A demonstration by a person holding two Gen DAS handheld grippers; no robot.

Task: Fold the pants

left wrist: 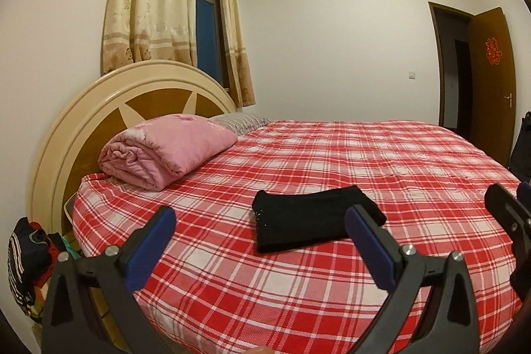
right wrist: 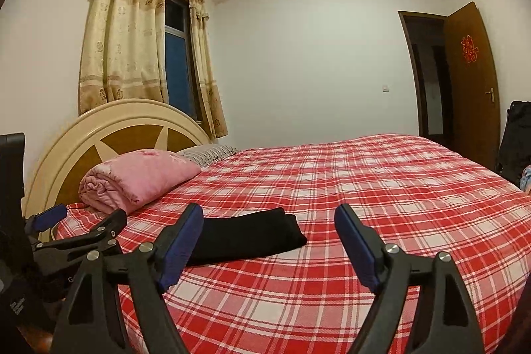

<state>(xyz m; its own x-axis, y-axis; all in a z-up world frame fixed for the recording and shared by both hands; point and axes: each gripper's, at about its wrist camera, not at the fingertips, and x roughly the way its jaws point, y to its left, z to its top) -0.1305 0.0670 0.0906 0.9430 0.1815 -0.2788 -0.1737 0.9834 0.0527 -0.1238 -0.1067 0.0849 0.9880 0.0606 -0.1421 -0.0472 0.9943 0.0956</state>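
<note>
Both claws [left wrist: 262, 221] [right wrist: 268, 218] wide, apparently empty.

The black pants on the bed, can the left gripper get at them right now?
Probably yes. The left gripper is open, and the pants lie folded on the bedspread just ahead of its fingers, with nothing between.

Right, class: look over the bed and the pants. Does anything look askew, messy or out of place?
Nothing much stands out. The pants lie folded in a compact bundle on the bed, at a slight angle to the plaid lines. Both tools, left and right, are open and hold nothing.
</note>
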